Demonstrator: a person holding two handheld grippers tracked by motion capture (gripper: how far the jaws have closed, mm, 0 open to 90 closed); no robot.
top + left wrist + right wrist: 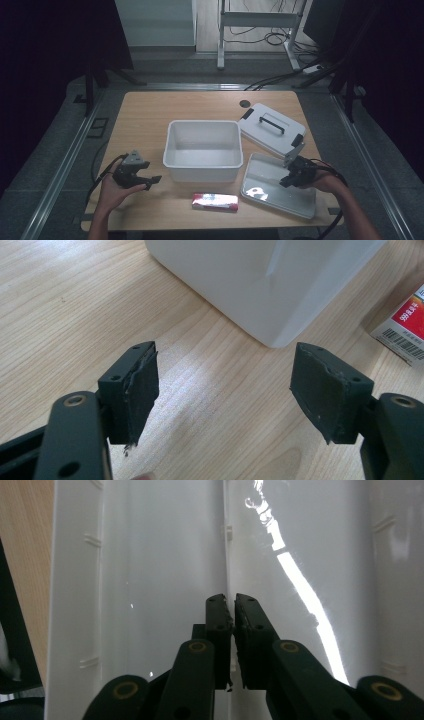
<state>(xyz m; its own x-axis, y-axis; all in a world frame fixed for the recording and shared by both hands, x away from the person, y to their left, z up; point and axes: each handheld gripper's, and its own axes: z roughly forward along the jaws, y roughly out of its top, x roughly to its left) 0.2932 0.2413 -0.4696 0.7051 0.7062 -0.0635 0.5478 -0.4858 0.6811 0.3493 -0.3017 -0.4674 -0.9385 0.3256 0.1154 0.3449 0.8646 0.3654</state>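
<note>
Right hand-held gripper (291, 178) hangs over the flat white tray (260, 176) at the right end of the counter (145, 117), and its jaws are pressed almost together with nothing between them. In the right gripper view they point down at a thin ridge running along the shiny tray (160, 555). Left hand-held gripper (149, 182) sits low at the left side with its jaws spread wide and empty. A small red and white box (215, 202) lies flat near the front edge, just in front of the big white tub (202, 172), with its long side running left to right. It lies between the two hands. The left one points toward it, with only bare wood between them, so I think the left hand has the easier reach.
</note>
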